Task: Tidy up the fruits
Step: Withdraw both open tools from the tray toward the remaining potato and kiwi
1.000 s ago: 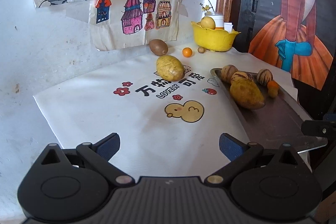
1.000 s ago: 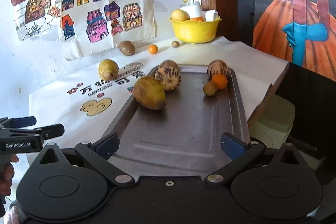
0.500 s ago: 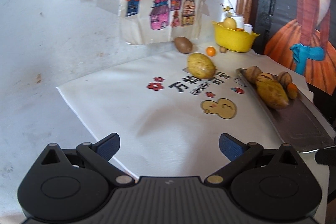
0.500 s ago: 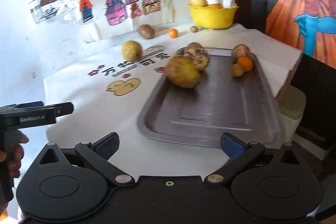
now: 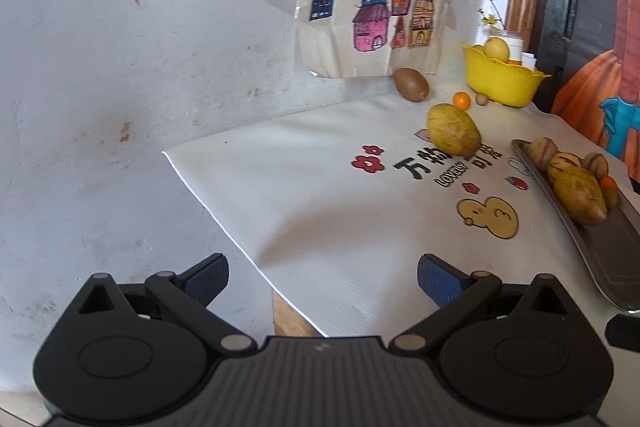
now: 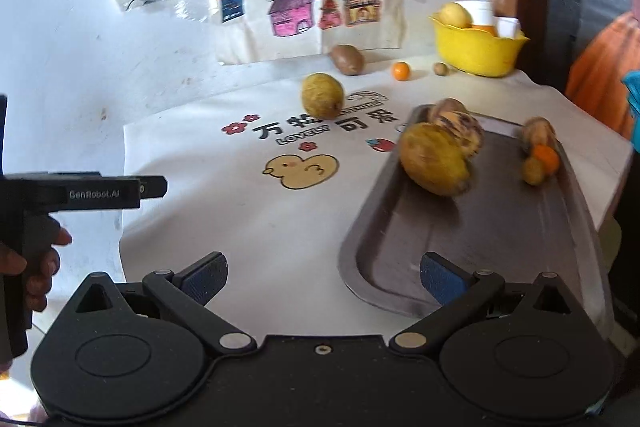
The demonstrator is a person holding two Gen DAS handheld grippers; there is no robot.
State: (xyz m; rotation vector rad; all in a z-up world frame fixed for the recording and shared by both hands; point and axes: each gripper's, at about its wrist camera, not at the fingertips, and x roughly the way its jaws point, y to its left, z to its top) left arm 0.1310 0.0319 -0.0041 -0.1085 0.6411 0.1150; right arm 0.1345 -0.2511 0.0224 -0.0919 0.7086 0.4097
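Your left gripper (image 5: 322, 277) hangs over the near-left corner of the white cloth (image 5: 320, 211), fingers spread wide and empty. Your right gripper (image 6: 323, 277) is likewise wide apart and empty, above the near edge of the grey tray (image 6: 480, 239). The tray holds a large yellow fruit (image 6: 434, 165) with smaller ones near its far edge. Another yellow fruit (image 6: 322, 95) sits on the cloth, a brown fruit (image 6: 347, 59) and small orange (image 6: 401, 71) toward the far edge beside the yellow bowl (image 6: 476, 53).
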